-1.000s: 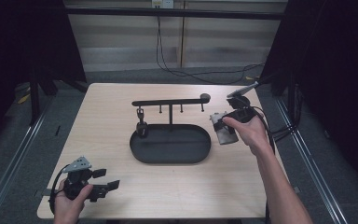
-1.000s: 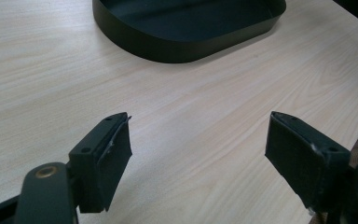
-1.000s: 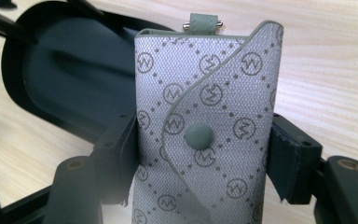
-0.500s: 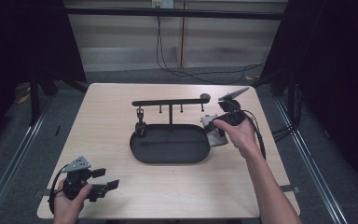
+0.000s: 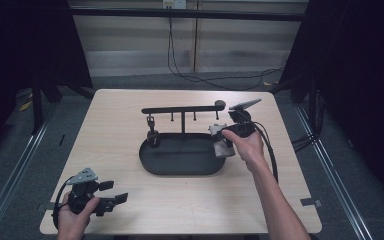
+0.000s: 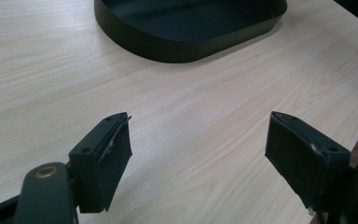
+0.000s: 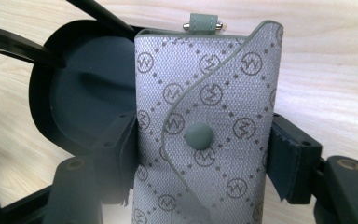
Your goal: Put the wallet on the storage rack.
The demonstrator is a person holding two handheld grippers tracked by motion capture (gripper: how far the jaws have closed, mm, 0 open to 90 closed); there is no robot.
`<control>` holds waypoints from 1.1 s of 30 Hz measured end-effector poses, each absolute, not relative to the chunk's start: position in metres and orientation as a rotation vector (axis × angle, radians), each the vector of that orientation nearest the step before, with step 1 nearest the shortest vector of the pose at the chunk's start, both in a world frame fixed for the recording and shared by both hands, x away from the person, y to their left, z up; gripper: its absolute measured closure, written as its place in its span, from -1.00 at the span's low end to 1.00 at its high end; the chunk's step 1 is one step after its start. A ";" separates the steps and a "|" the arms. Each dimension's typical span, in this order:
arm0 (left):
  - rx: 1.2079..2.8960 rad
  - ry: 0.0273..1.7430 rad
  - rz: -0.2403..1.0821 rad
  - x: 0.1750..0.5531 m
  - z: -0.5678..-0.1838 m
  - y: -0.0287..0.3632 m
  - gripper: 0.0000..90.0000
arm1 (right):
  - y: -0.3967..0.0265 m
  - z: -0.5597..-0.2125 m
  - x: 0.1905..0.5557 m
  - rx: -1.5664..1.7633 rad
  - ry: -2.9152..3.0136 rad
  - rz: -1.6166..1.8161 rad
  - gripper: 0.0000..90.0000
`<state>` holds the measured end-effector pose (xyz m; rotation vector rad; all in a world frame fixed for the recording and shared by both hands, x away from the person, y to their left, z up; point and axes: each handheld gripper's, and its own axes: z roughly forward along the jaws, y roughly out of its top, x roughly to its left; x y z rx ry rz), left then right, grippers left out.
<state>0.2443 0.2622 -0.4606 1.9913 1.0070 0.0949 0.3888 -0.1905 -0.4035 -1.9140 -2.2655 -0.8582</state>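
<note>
A grey patterned key pouch (image 7: 205,130) with a snap button sits between the jaws of my right gripper (image 7: 200,158), which is shut on its two sides. In the high view the right gripper (image 5: 223,142) holds the pouch (image 5: 223,148) over the right end of the black oval tray (image 5: 180,162). Behind the tray stands a black hanger rack (image 5: 182,109) with hooks. At the table's front left corner my left gripper (image 5: 114,198) rests open; its jaws (image 6: 200,158) stand wide apart over bare wood, the tray's wall (image 6: 186,44) ahead of them.
A small dark item (image 5: 152,136) hangs from the rack's left hook over the tray. Cables (image 5: 267,145) trail from the right gripper toward the table's right edge. Bare wooden tabletop (image 5: 110,135) lies left of the tray.
My right gripper with the pouch has moved left and down, from beside the rack's right end to the tray's right end. The left gripper has stayed put.
</note>
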 end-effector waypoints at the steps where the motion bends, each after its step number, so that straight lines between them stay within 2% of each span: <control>1: 1.991 1.007 0.097 0.244 -0.461 0.262 -0.51 | -0.189 -0.406 0.389 -1.907 -2.264 -0.857 -0.25; 15: 1.992 1.009 0.096 0.244 -0.461 0.262 -0.51 | -0.178 -0.435 0.392 -1.896 -2.215 -0.881 -0.25; 33: 1.998 1.002 0.090 0.244 -0.461 0.261 -0.53 | -0.166 -0.451 0.398 -1.895 -2.247 -0.835 -0.25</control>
